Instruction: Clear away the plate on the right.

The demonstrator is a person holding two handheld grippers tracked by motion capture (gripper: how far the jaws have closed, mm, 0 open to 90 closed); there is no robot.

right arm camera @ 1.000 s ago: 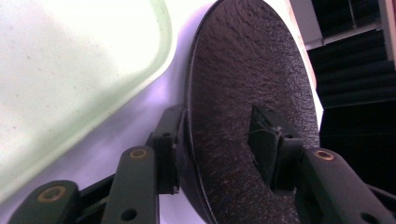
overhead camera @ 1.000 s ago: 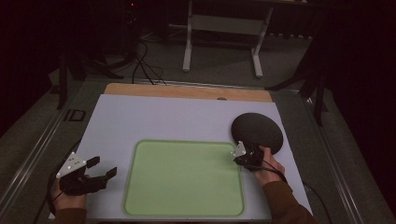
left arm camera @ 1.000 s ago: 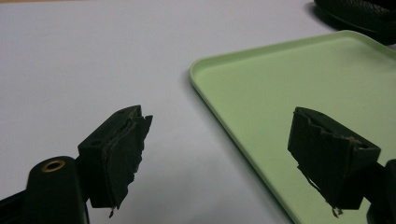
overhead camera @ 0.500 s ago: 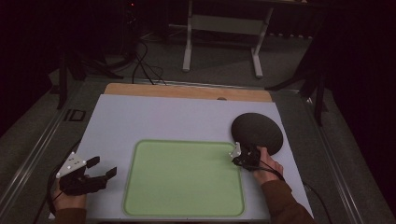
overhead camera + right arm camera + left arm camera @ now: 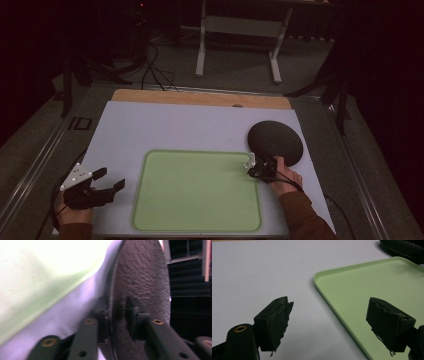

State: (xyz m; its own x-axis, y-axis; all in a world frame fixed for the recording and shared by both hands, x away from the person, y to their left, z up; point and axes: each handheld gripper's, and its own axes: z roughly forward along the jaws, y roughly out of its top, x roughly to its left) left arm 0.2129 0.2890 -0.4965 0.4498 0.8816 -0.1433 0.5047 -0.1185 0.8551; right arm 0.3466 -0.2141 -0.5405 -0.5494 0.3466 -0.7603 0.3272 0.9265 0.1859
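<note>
A round black plate (image 5: 275, 141) lies on the white table top at the right, just past the green tray's (image 5: 145, 200) far right corner. My right gripper (image 5: 260, 170) is at the plate's near left edge, turned on its side. In the right gripper view the black plate's (image 5: 145, 277) rim runs between the jaws of my right gripper (image 5: 116, 307). One jaw sits under the rim and the other just over the top face, with a thin dark gap left. These jaws have just been closing. My left gripper (image 5: 110, 180) rests open left of the tray, with nothing between the jaws of my left gripper (image 5: 329, 322).
The green tray (image 5: 322, 285) has nothing in it and takes up the near middle of the white table top (image 5: 165, 125). A wooden strip (image 5: 200, 97) borders the far edge. Beyond it are a dark floor, cables and a metal stand (image 5: 237, 30).
My right gripper has slid a little toward me along the plate's near left edge, and its jaws have narrowed around the rim. The left gripper has stayed put.
</note>
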